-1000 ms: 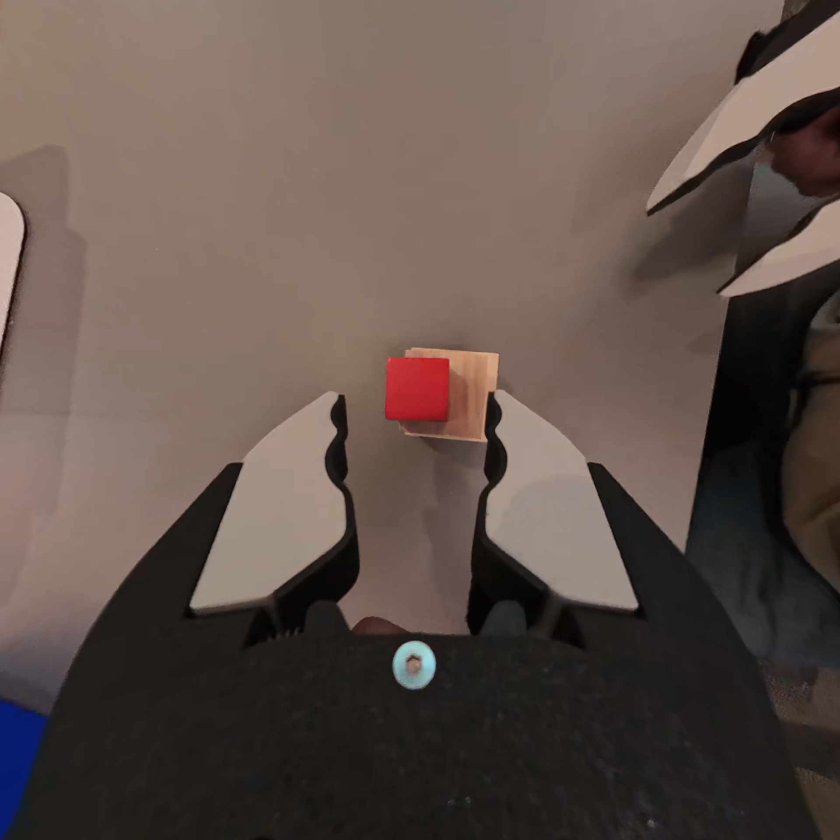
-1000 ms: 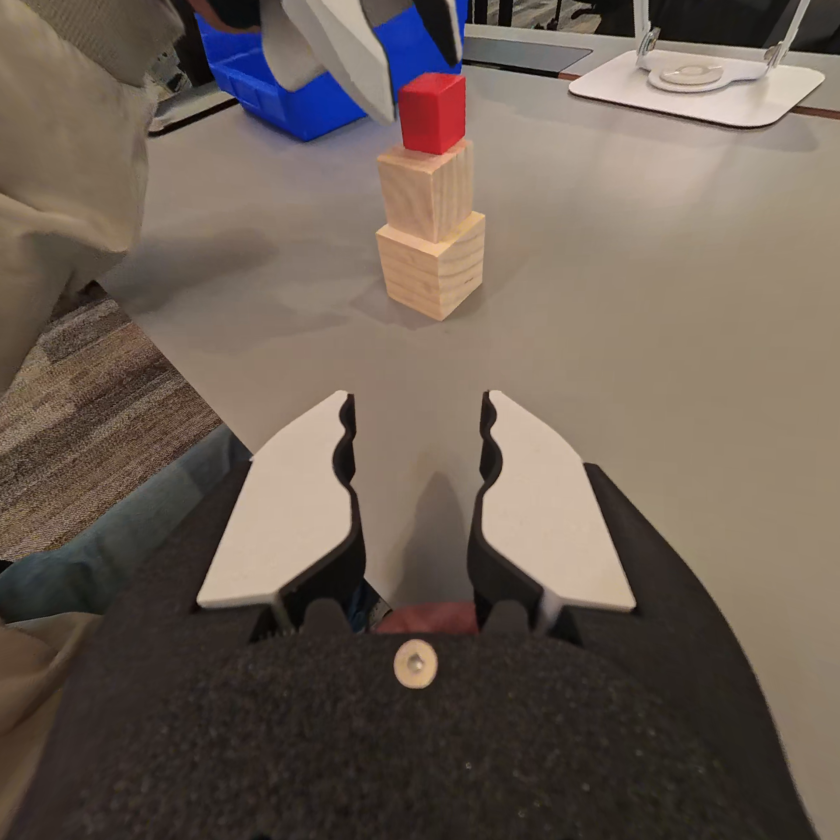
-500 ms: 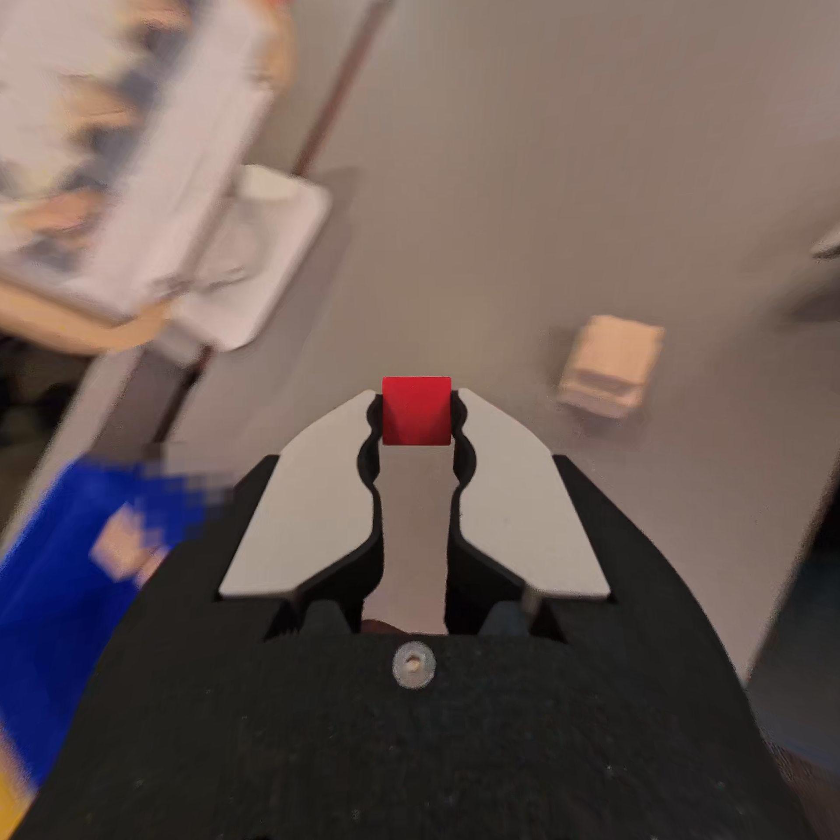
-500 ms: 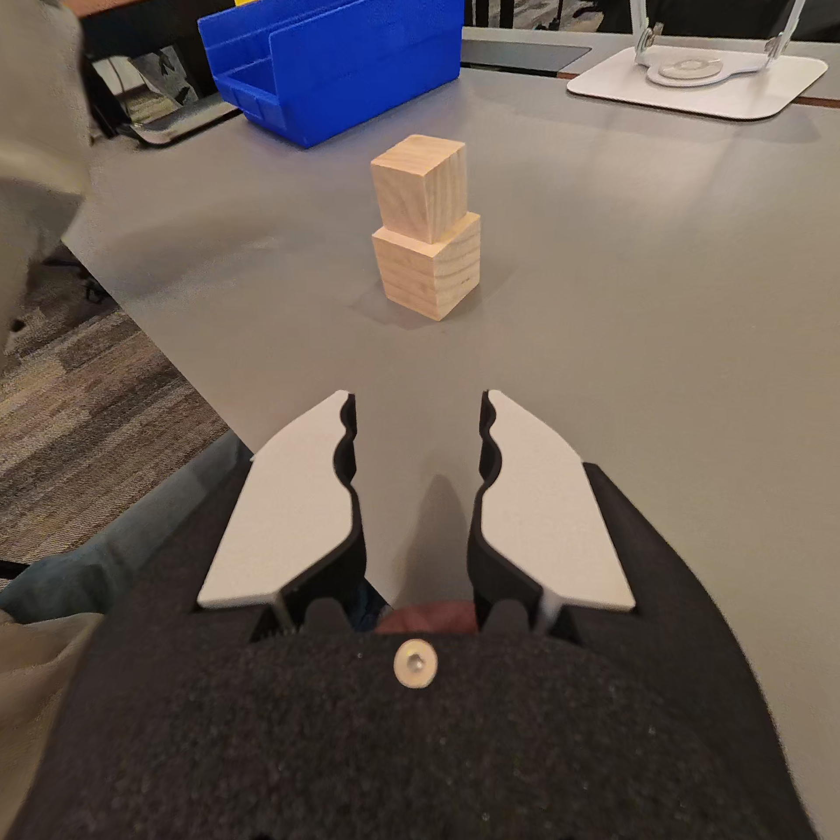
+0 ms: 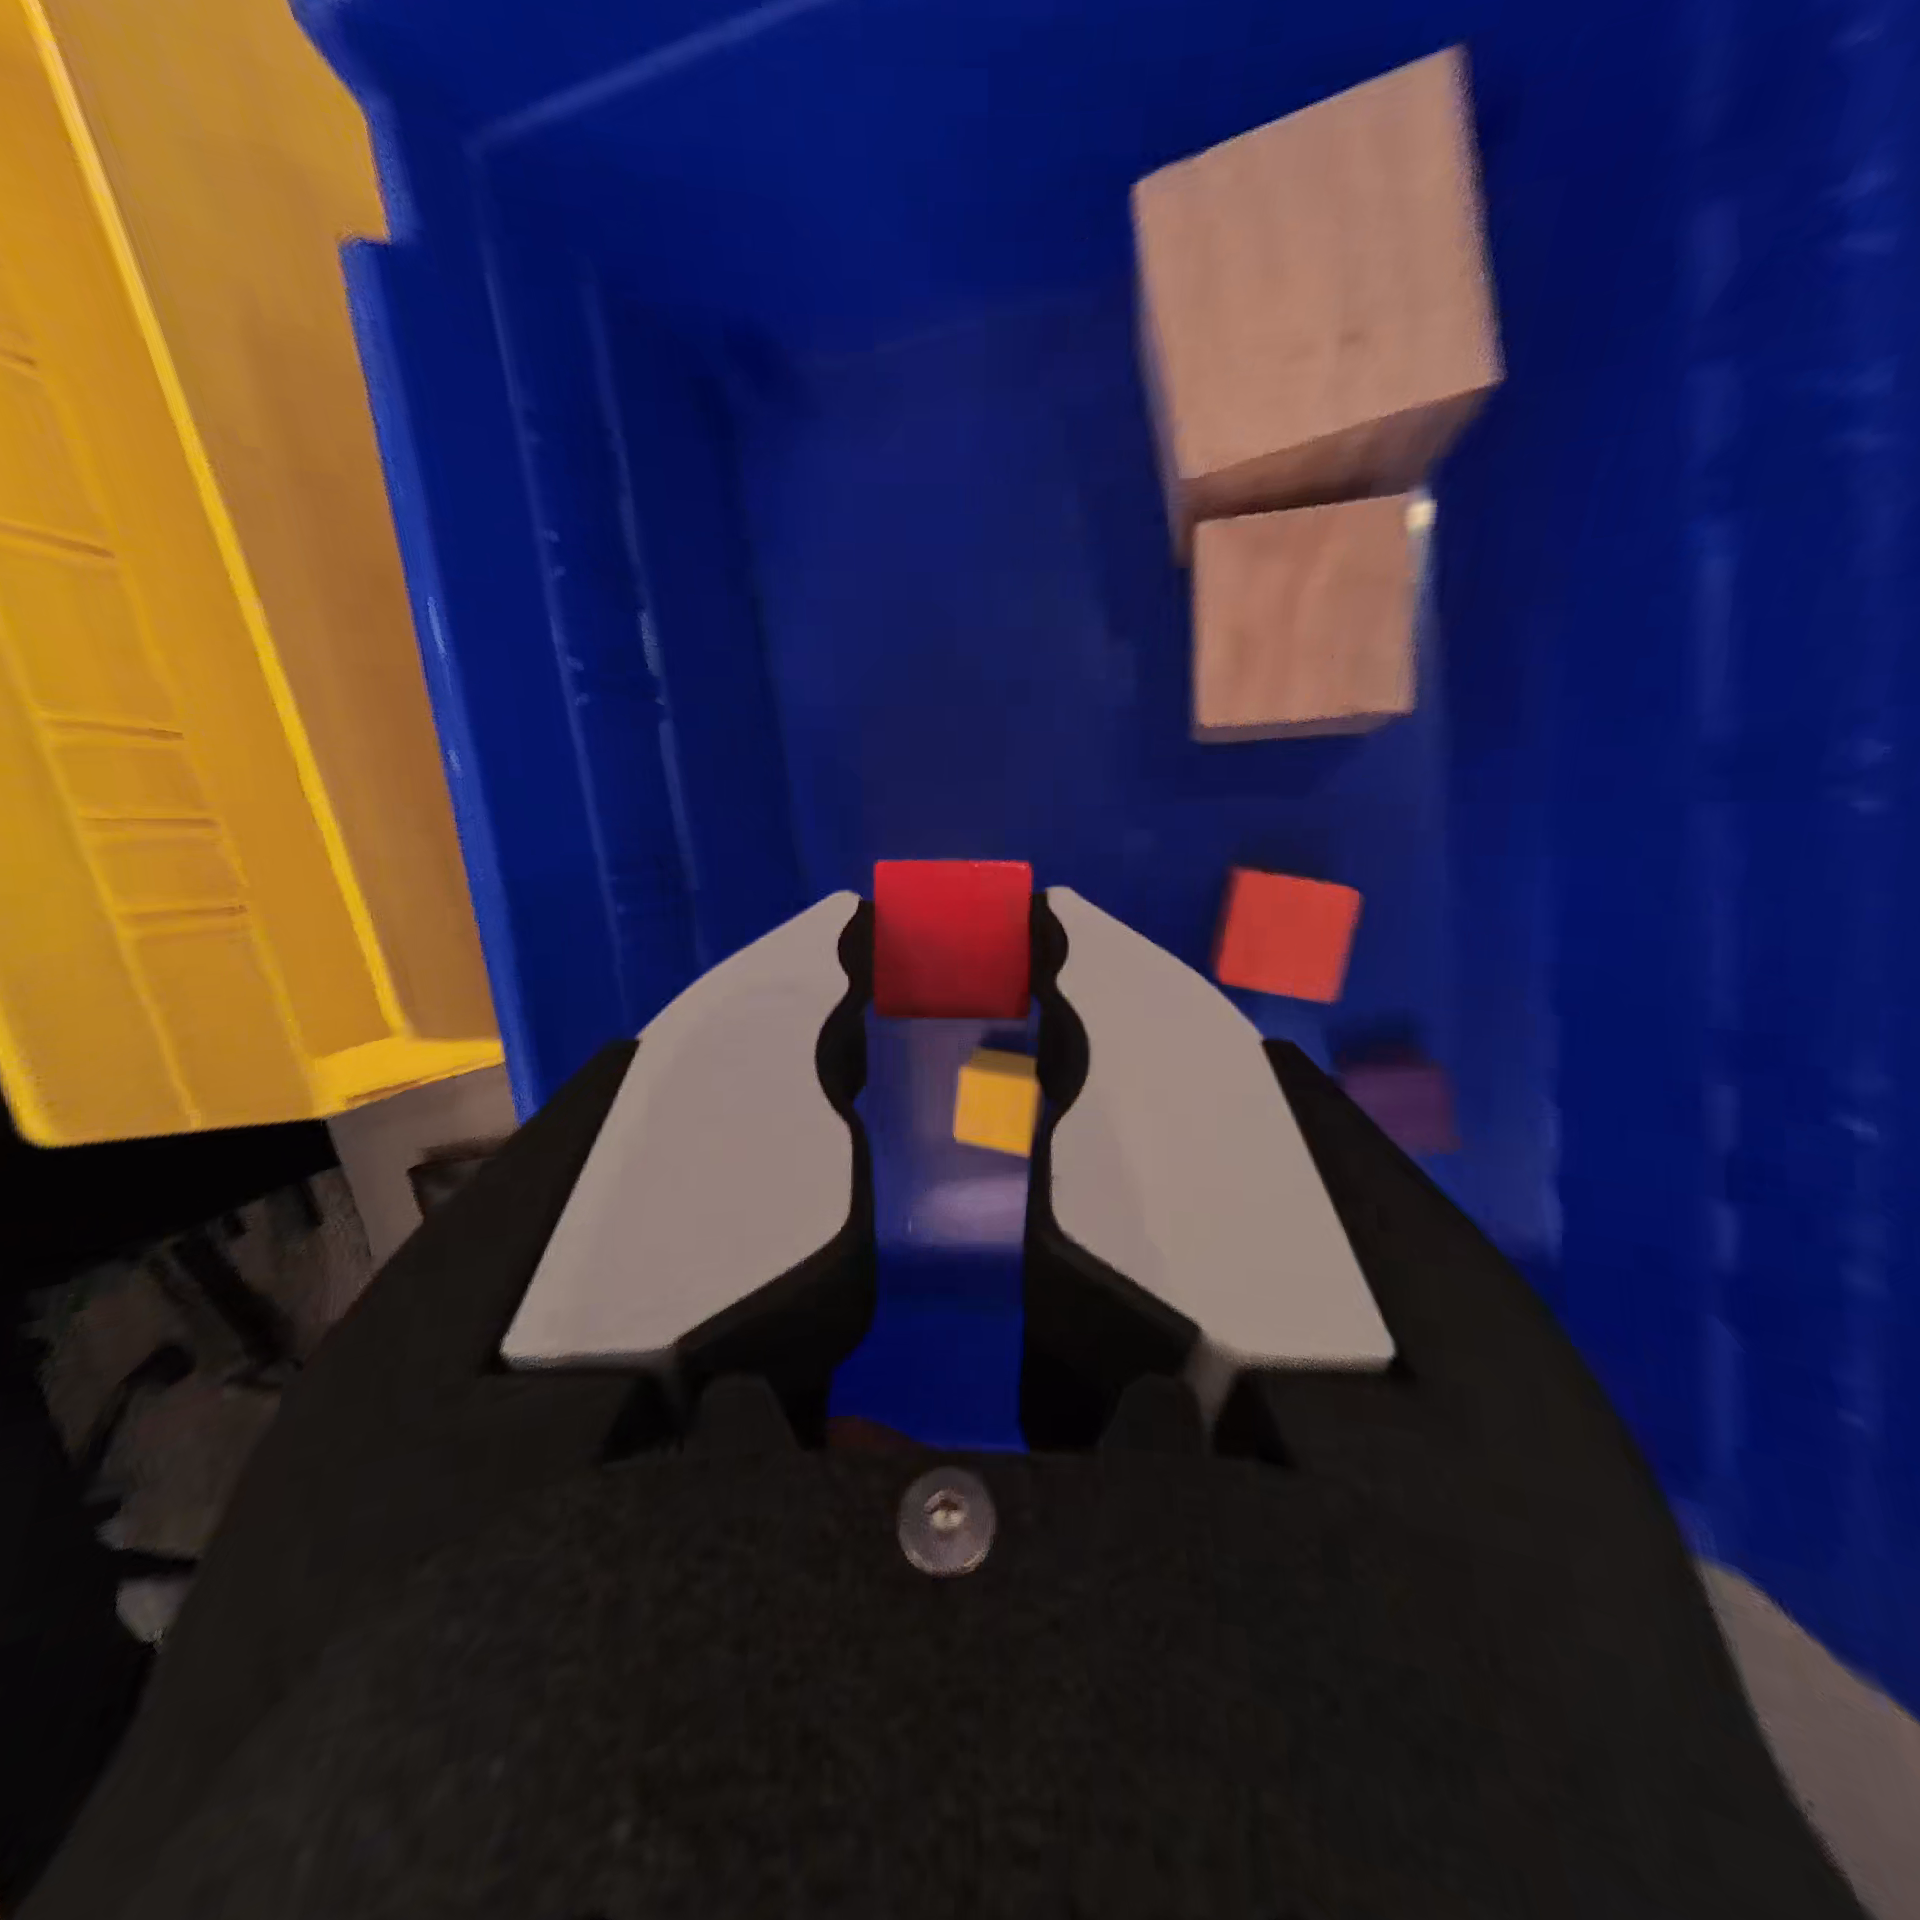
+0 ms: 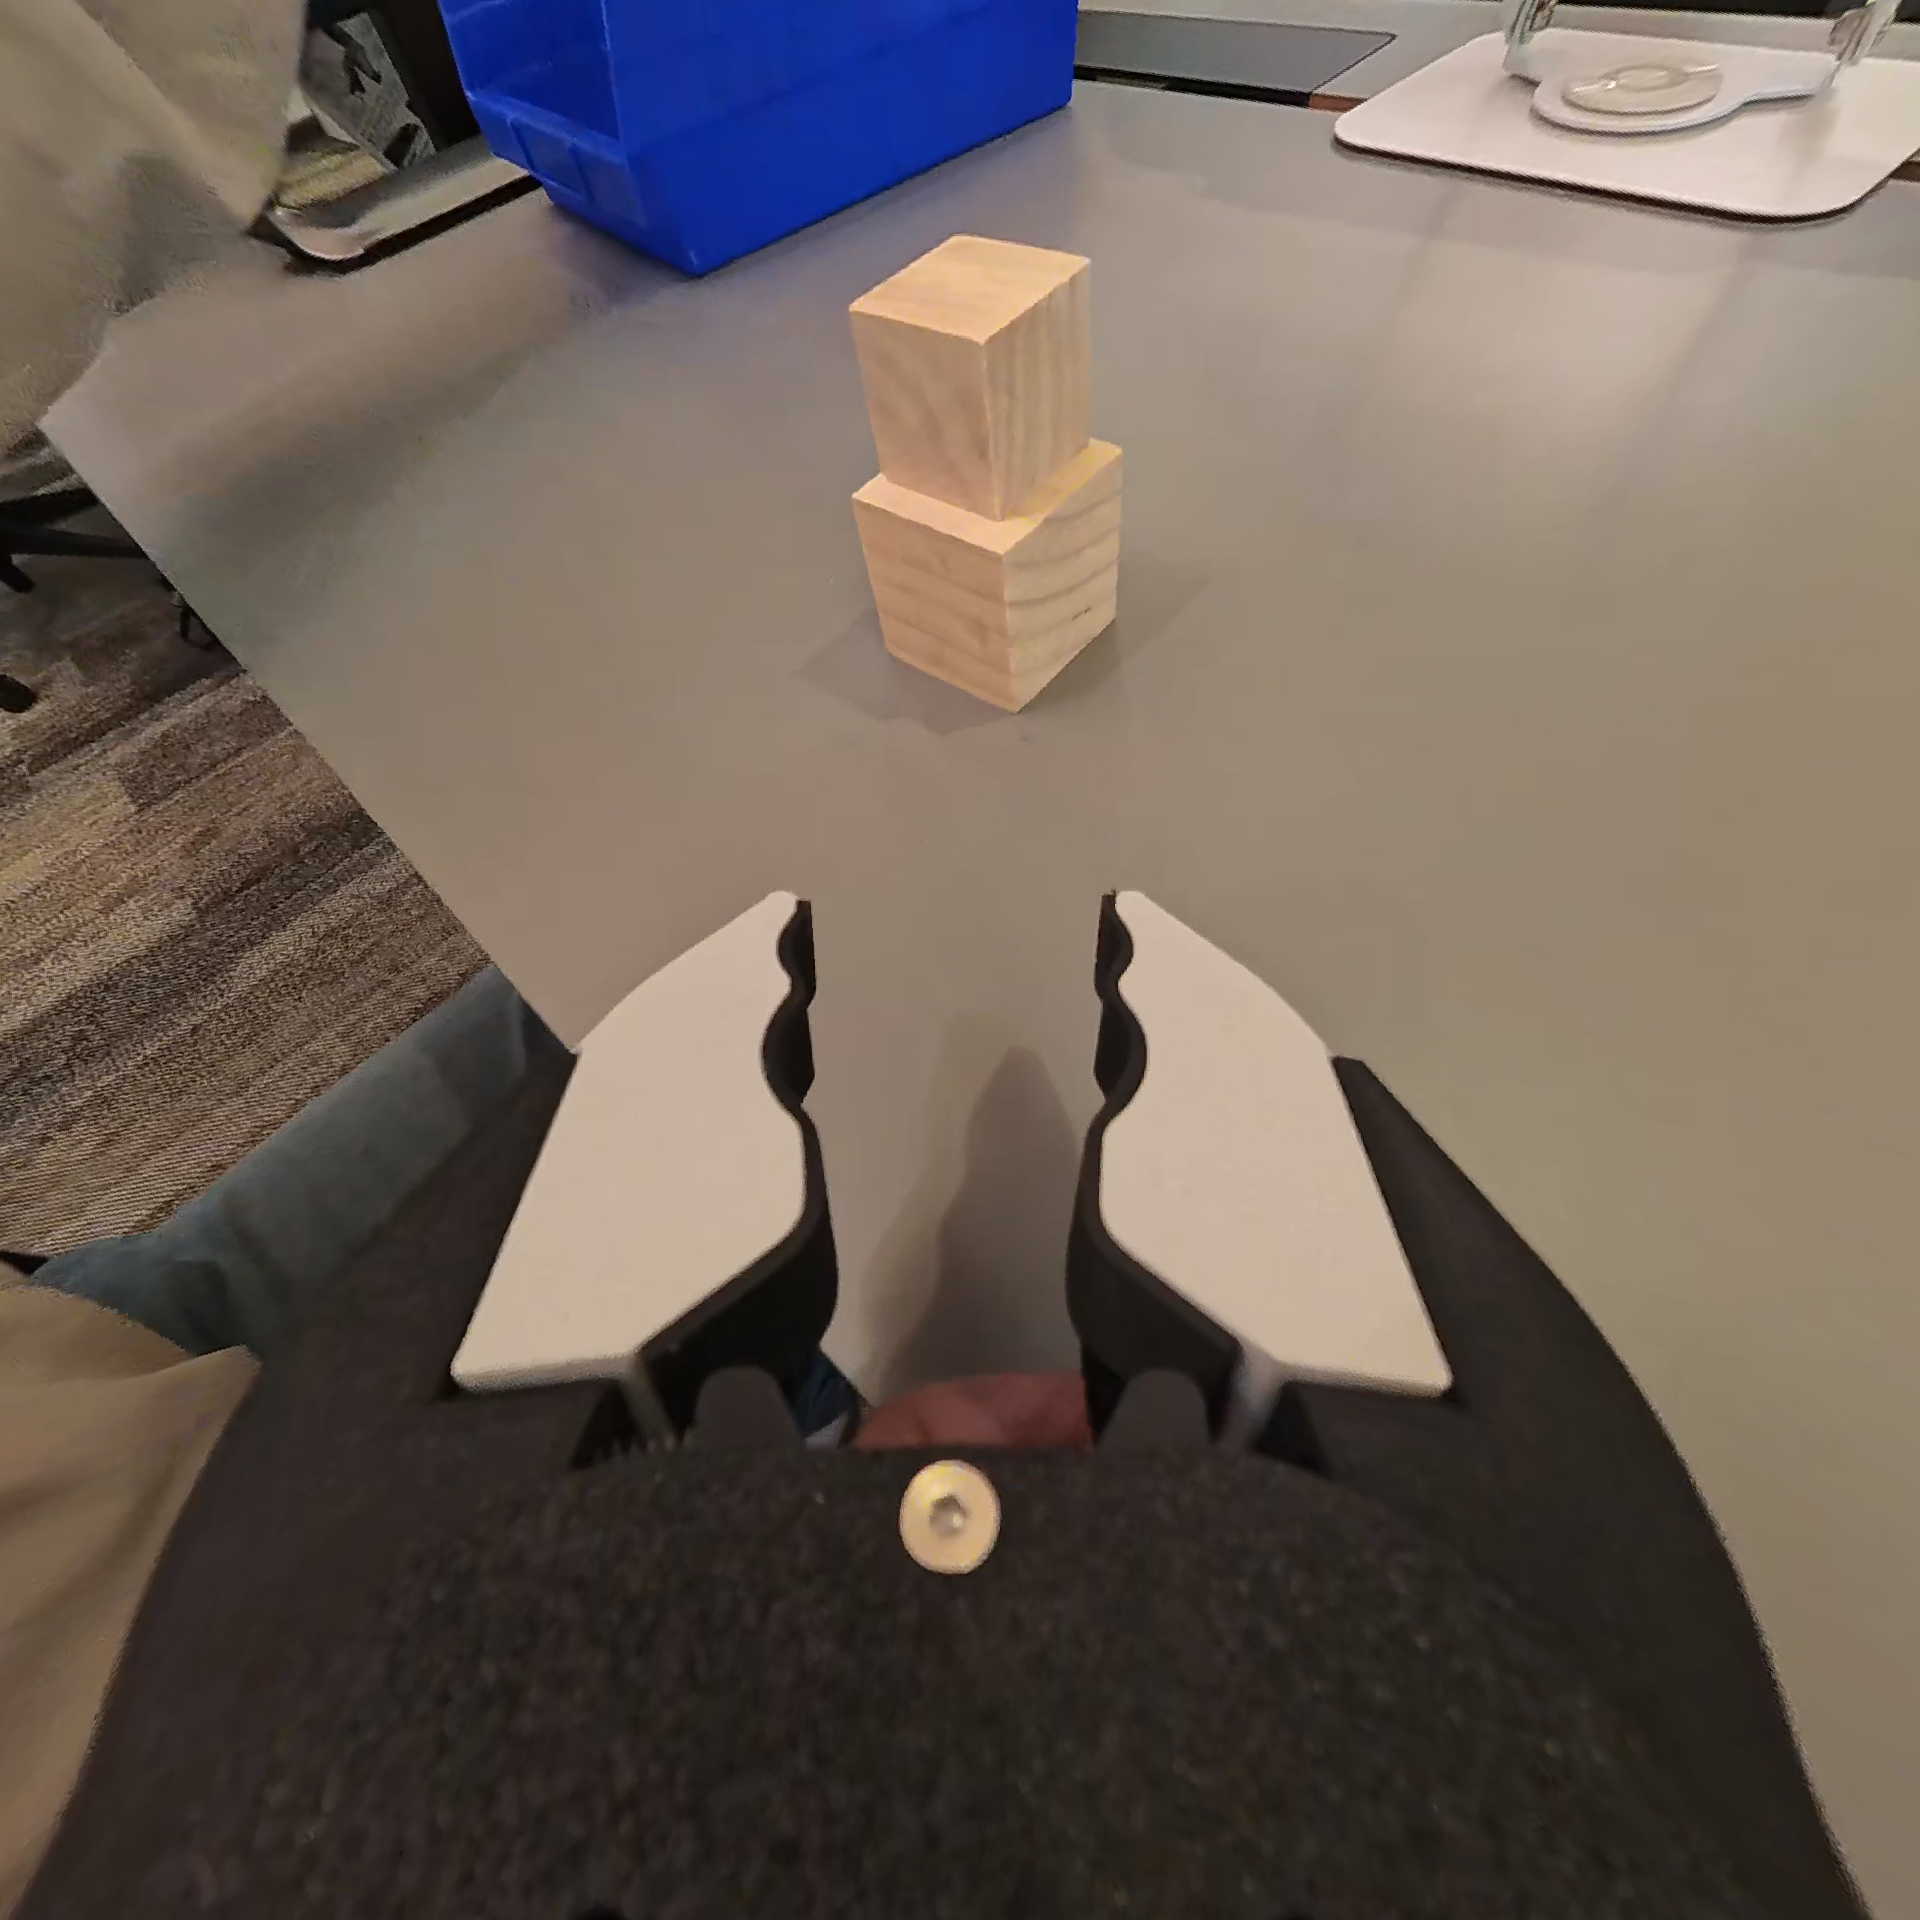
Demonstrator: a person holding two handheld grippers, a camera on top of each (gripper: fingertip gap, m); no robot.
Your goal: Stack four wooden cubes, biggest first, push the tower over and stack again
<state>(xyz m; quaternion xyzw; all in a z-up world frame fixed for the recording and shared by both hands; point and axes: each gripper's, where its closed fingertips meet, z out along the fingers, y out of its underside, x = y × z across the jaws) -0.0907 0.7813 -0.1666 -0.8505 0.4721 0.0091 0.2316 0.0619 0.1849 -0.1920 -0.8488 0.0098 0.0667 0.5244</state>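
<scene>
My left gripper [image 5: 953,940] pinches the small red cube [image 5: 953,938] over the blue bin [image 5: 831,520]. My right gripper [image 6: 954,1013] is wide and empty, near two wooden cubes [image 6: 987,473] stacked on the grey table [image 6: 1455,623].

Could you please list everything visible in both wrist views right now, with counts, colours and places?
red cube: 1, red, clamped at left fingertips over the bin
blue bin: 1, blue, below left hand-held gripper; far on table in right view
bin cubes: 2 wood, orange, yellow, purple, inside bin
yellow bin: 1, left of blue
stack: 2 wood cubes, smaller atop larger, table centre
table: grey
white stand: far right
left hand-held gripper: shut
right hand-held gripper: open, empty
</scene>
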